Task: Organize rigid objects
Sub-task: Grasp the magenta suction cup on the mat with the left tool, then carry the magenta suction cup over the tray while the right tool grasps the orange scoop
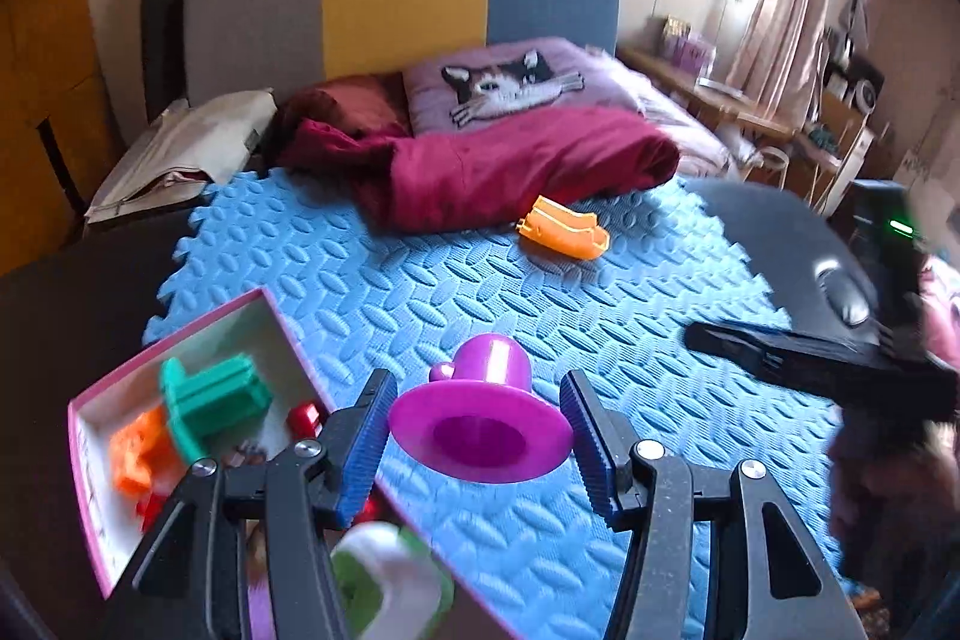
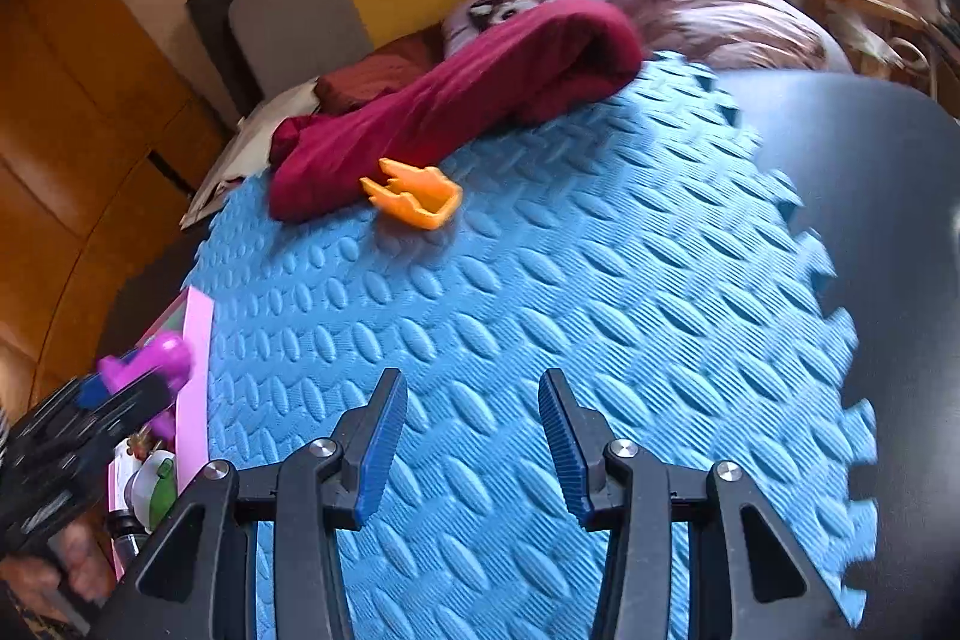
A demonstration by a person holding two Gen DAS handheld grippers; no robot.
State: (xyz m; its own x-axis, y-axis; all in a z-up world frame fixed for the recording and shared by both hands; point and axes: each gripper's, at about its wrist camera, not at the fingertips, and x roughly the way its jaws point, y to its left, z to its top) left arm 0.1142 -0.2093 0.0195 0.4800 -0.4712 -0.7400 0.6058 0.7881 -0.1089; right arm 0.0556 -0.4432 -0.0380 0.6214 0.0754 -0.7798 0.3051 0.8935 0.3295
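While the left tongs point(image 1: 477, 436) grasp a purple flanged piece point(image 1: 480, 424) by its wide rim, that piece hangs over the edge of the pink box point(image 1: 90, 466), its flared mouth facing the camera. Inside the box lie a green piece point(image 1: 210, 400) and smaller orange point(image 1: 135, 451) and red bits point(image 1: 303, 418). The right tongs point(image 2: 471, 436) are released, their blue pads point(image 2: 378, 460) spread apart over the blue foam mat point(image 2: 600, 310). Farther off, an orange piece point(image 2: 417, 199) lies on the mat, just beside a crumpled maroon blanket point(image 2: 480, 94).
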